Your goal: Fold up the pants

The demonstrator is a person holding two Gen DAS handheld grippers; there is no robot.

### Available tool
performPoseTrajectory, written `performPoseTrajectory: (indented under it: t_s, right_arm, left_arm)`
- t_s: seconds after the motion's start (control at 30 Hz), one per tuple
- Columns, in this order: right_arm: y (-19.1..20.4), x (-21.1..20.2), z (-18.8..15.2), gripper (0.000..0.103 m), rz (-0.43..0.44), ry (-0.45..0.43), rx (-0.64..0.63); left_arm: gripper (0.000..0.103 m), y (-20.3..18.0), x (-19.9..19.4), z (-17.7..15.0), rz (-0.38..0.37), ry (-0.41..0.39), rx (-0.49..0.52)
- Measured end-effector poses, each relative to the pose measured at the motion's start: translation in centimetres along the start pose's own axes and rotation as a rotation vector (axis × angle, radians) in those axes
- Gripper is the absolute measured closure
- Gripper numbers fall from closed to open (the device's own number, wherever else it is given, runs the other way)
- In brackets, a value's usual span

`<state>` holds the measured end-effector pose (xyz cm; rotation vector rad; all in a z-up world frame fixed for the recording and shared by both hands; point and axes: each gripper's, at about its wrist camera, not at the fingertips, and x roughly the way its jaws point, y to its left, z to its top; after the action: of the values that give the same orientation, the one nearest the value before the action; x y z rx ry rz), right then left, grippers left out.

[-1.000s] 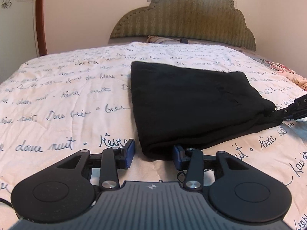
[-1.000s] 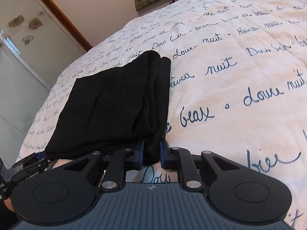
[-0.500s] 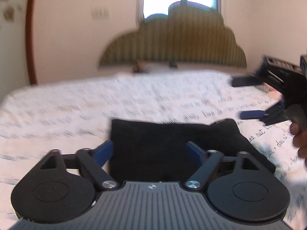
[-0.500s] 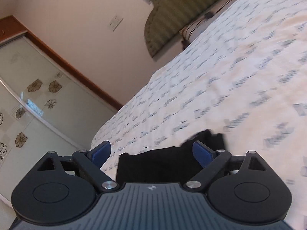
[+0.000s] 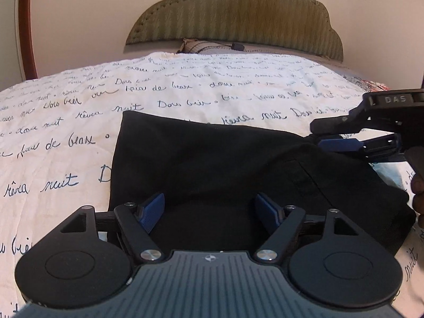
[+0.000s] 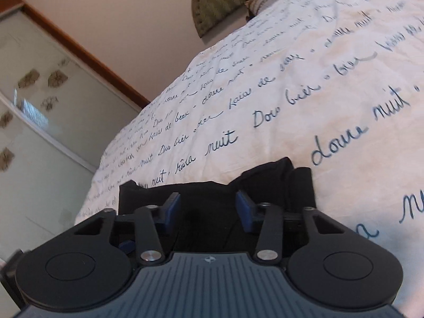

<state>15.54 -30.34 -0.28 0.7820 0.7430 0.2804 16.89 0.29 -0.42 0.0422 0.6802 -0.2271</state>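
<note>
The black pants (image 5: 225, 164) lie folded into a thick rectangle on the bed's script-printed quilt (image 5: 66, 122), well short of the green padded headboard (image 5: 238, 13) and the pillow (image 5: 201, 46) below it. The left tongs (image 5: 209, 209) hang over the near edge, jaws wide and easing inward, pads clear of cloth. The right tongs (image 6: 208, 209) hover over the other end, narrowing, gripping nothing. A frosted flowered wardrobe door (image 6: 31, 122) stands beside the bed.

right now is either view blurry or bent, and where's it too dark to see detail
Left wrist view: sharp, but the fisheye bows the bed and darkens the corners; the pants are a near-featureless black. Right wrist view: tilted, slightly soft, with the closet door blurred; the pants again show no detail.
</note>
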Motion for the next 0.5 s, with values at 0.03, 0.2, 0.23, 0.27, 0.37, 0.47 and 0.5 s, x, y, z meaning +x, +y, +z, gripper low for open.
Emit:
performPoseTrajectory:
  t_s: [0.03, 0.2, 0.23, 0.27, 0.37, 0.47, 0.5]
  right_arm:
    - [0.5, -0.8, -0.2, 0.060, -0.016, -0.014, 0.008]
    - [6.1, -7.0, -4.2, 0.027, -0.068, -0.124, -0.169]
    - [6.9, -8.1, -5.7, 0.021, -0.066, -0.131, -0.211]
    - [7.6, -8.8, -7.3, 0.018, -0.083, -0.125, -0.247]
    - [8.4, -9.1, -11.4, 0.018, -0.201, -0.068, -0.334]
    - [8.4, -8.1, -15.2, 0.018, -0.375, -0.026, -0.405]
    - [8.0, -7.4, -16.4, 0.018, -0.422, 0.000, -0.415]
  left_arm:
    - [0.026, 0.1, -0.5, 0.1, 0.000, -0.011, -0.002]
    - [0.019, 0.0, -7.7, -1.2, 0.030, -0.067, -0.062]
    - [0.013, -0.1, -9.1, -1.9, 0.018, -0.073, -0.080]
    - [0.012, -0.3, -10.4, -2.6, 0.015, -0.080, -0.093]
    - [0.012, -1.7, -12.2, -5.0, 0.050, -0.052, -0.092]
    - [0.013, -1.9, -11.9, -7.4, 0.079, 0.009, -0.124]
    - [0.013, -1.8, -11.7, -8.2, 0.095, 0.042, -0.138]
